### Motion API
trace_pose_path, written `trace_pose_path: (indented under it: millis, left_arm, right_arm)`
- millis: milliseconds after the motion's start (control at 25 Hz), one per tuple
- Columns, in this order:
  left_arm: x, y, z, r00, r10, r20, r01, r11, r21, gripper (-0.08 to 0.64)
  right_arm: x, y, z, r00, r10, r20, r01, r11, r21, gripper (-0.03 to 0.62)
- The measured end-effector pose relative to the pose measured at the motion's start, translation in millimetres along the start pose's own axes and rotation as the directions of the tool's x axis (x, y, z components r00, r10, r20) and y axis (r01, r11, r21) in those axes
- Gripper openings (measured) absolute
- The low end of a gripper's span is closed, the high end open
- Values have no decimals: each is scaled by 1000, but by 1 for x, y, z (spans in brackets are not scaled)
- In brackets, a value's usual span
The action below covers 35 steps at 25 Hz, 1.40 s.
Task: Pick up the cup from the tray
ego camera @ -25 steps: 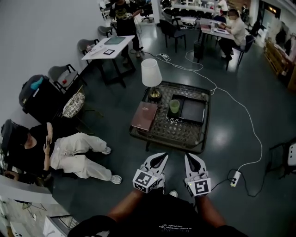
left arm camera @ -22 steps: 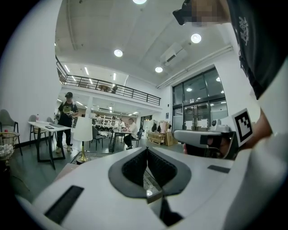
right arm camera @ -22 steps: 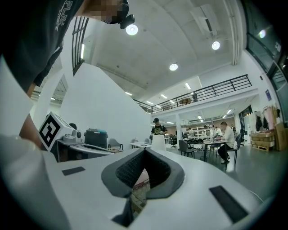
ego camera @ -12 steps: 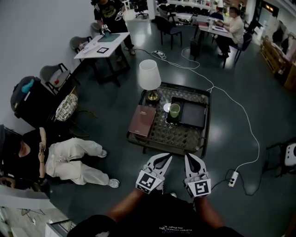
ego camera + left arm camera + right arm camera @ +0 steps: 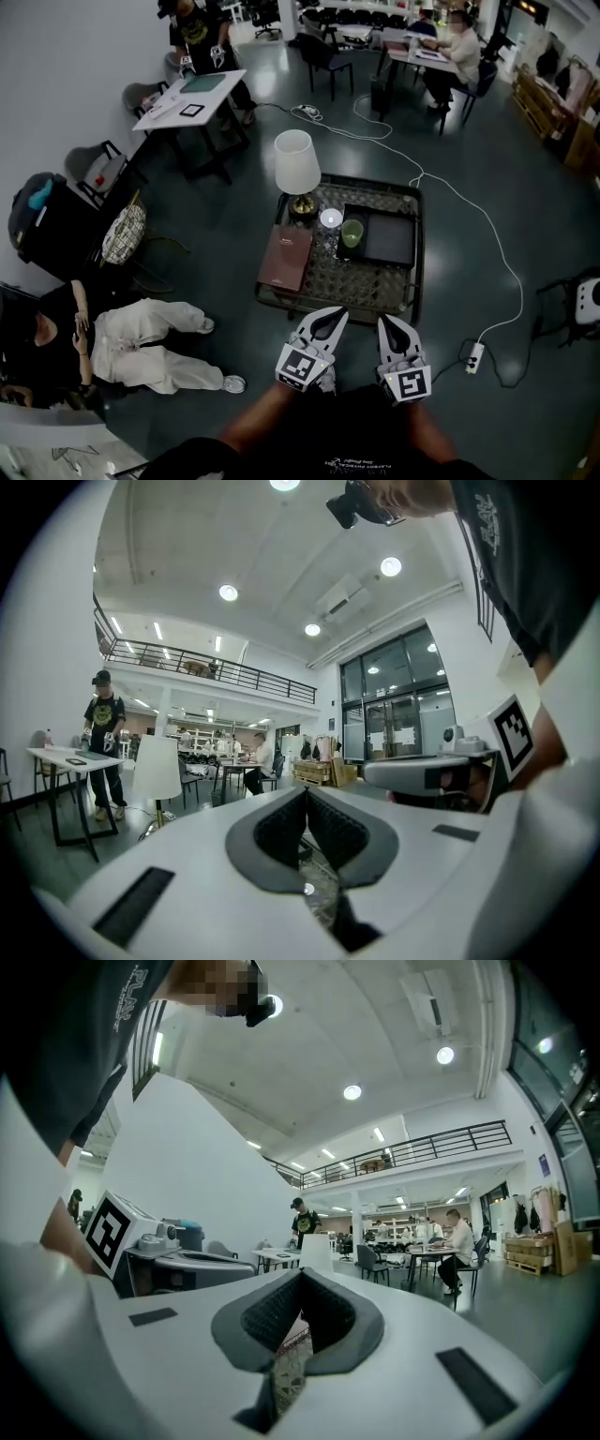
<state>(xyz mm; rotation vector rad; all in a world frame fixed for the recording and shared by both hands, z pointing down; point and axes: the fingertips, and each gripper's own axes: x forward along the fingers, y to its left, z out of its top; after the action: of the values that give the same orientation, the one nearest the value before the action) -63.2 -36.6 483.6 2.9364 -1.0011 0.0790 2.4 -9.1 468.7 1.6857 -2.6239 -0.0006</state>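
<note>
Two hand-held tools, the left gripper (image 5: 331, 314) and the right gripper (image 5: 390, 322), hover side by side just short of the near edge of a low, lattice-topped table (image 5: 367, 279). Each has its jaws clenched tip to tip on nothing. On the table, a brown book (image 5: 285, 258) lies along the left edge and a white-shaded lamp (image 5: 296, 164) stands at the far left corner. The green cup (image 5: 352, 232) stands upright at the left end of a dark tray (image 5: 391, 240) that fills the far right corner, well apart from both grippers. A white power strip (image 5: 472, 356) lies on the floor beyond the table's near right corner.
</note>
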Motion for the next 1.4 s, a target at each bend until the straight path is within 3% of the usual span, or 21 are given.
trace_pose_path:
  millis: [360,520,720,1040,1240,1400]
  left_arm:
    - [21,9,-2,1000,-14,-16,13,1000,-15,11]
    - [38,12,-1,1000,0,-29,0,1000,-14,11]
    - [58,32,13,999,47,15,-44,986,-163,11]
    - [94,57,25,988,149,32,-142,978,-152,11]
    - [115,57,16,983,183,-5,-182,975,-129,11]
    - [127,51,8,977,213,-35,-215,968,-132,11]
  right_arm:
    - [19,-22,4,1000,-20,-5,20,1000,6,-2]
    - [28,-37,6,1000,6,-2,-6,1000,-4,-2]
    - [43,-56,4,999,50,3,-50,999,-2,-2]
    - [59,-102,0,995,93,23,-93,996,-7,-2]
    - [68,-127,2,992,122,40,-122,992,13,-2]
    - [77,-140,4,987,159,-19,-159,987,15,-2]
